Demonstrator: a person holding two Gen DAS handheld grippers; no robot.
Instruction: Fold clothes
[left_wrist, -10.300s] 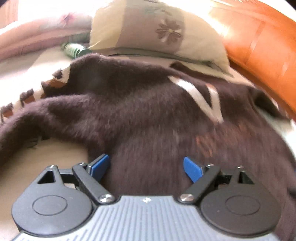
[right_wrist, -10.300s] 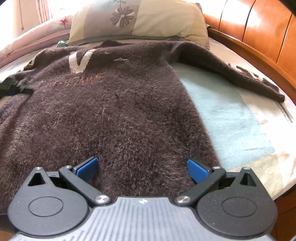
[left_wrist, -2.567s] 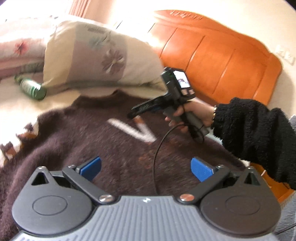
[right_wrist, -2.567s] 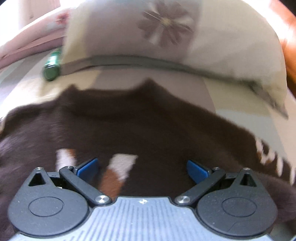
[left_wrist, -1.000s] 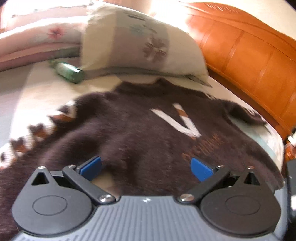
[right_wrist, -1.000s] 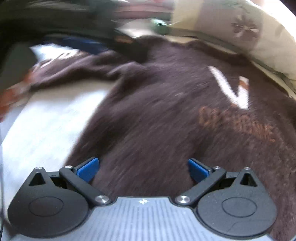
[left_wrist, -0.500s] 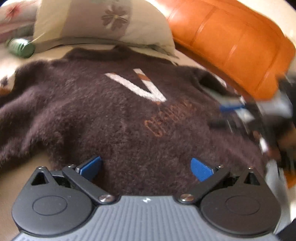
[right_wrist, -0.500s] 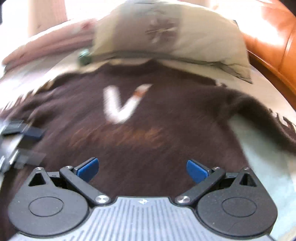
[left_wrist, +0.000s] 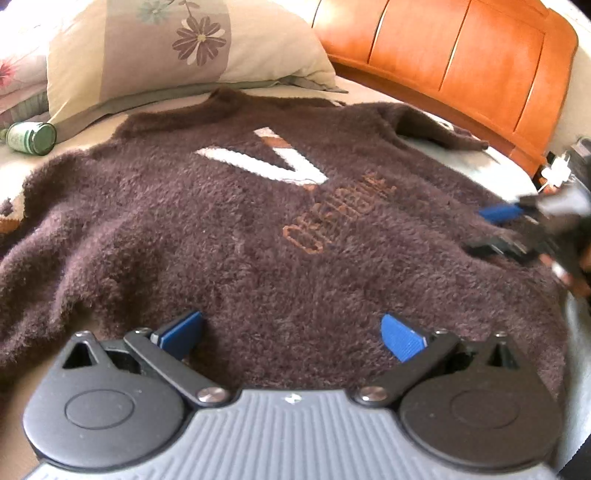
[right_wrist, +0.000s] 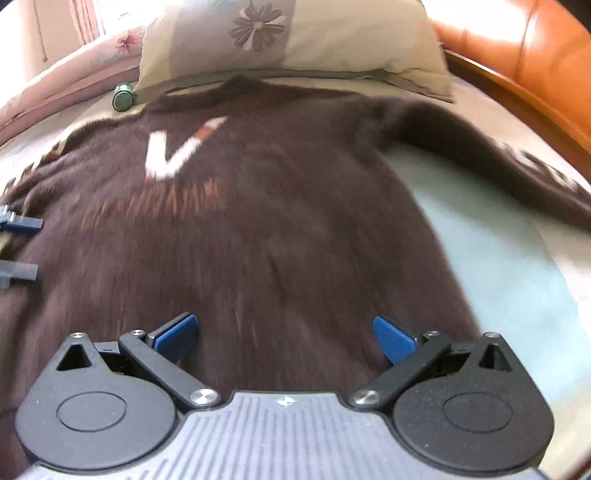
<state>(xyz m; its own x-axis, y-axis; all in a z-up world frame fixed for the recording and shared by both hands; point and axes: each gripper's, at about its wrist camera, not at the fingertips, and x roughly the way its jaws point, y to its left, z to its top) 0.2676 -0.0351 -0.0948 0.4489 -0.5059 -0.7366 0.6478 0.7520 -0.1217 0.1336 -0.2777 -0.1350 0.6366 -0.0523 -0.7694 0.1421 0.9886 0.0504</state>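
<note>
**Q:** What carries the work, and why is it laid out this way?

**A:** The bed (right_wrist: 498, 266) is the work surface. The brown sweater (left_wrist: 229, 229) lies front-up across it, collar toward the pillow (left_wrist: 147, 55), which rests against the orange headboard (left_wrist: 461, 62). Spread flat, the sweater shows its outline, so fold lines can be judged from the hem side. The white V mark (left_wrist: 266, 158) and the orange lettering (left_wrist: 340, 210) confirm that the front faces up.

**Q:** How do the sleeves lie?

**A:** One sleeve (right_wrist: 498, 162) stretches out toward the headboard side, apart from the body. The opposite sleeve is bunched and only partly shown. Neither appears folded in, so the fold is judged not yet begun.

**Q:** Where are the two tools, and in what state?

**A:** The left gripper (left_wrist: 291, 332) hovers low at the hem, its blue fingers (left_wrist: 400, 338) spread wide with nothing between them. The right gripper (right_wrist: 282, 334) sits at the hem on the other side, likewise spread and empty. Placed at opposite lower corners, they seem set to take the hem or side edges together. Contact with the fabric cannot be told.

**Q:** Any small items nearby?

**A:** A green bottle (left_wrist: 33, 136) lies beside the pillow, apart from the sweater's shoulder.
</note>
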